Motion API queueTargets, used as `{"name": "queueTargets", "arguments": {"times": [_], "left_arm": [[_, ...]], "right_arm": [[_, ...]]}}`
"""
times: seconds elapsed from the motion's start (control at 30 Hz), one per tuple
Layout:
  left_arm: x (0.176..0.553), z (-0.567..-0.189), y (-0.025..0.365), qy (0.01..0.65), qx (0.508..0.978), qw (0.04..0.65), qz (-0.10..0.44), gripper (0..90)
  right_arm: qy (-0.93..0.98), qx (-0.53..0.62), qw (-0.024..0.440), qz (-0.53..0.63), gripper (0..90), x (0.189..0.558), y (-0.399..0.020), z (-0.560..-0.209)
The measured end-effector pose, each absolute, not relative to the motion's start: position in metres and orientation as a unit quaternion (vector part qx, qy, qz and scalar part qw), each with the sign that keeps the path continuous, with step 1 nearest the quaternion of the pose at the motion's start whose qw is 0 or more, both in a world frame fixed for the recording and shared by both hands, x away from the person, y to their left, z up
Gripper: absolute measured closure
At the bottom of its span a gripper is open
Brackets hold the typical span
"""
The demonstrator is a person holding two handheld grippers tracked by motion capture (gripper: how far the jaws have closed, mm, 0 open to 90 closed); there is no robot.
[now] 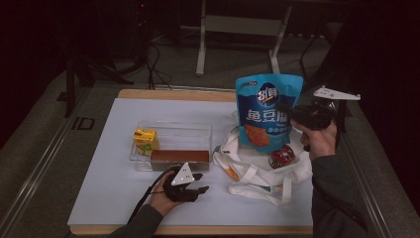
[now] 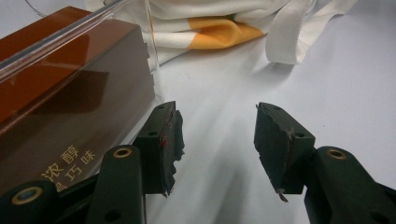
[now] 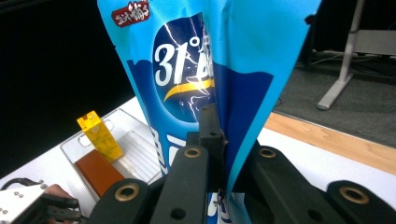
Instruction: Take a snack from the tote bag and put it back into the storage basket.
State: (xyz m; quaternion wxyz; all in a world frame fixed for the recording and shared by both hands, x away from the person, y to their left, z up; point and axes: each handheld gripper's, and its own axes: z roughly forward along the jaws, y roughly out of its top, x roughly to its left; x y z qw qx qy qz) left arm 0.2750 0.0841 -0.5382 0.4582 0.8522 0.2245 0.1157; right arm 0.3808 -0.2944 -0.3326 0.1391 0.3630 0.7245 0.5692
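My right gripper [image 1: 289, 110] is shut on the edge of a blue snack bag [image 1: 267, 109] and holds it upright in the air above a white tote bag [image 1: 257, 171]. In the right gripper view the blue snack bag [image 3: 210, 60] is pinched between the black jaws. My left gripper [image 1: 200, 183] rests low on the table just in front of a clear plastic bin [image 1: 198, 131], open with nothing between its fingers [image 2: 166, 140]. The bin holds a brown box [image 1: 179, 157] and a yellow carton [image 1: 145, 140]. The brown box [image 2: 56, 102] lies close on the left in the left gripper view.
A small red-lidded tin [image 1: 282, 156] lies on the tote bag. The tote bag's white straps [image 2: 289, 32] and an orange patch [image 2: 219, 32] lie ahead of the left gripper. The white table top [image 1: 114, 178] has a wooden edge. Desk legs stand on the floor beyond.
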Motion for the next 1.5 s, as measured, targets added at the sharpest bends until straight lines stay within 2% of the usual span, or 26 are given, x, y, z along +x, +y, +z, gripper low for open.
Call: {"name": "queueTargets", "arguments": {"times": [0.8,1.5], "left_arm": [[0.275,-0.538,0.084,0.224,0.853,0.458,0.115,49.2],[0.275,-0.538,0.084,0.224,0.853,0.457,0.115,48.9]], "right_arm": [[0.721,0.341,0.115,0.592,88.8,0.385,-0.261,-0.316],[0.718,0.324,0.112,0.605,88.8,0.387,-0.24,-0.298]]}}
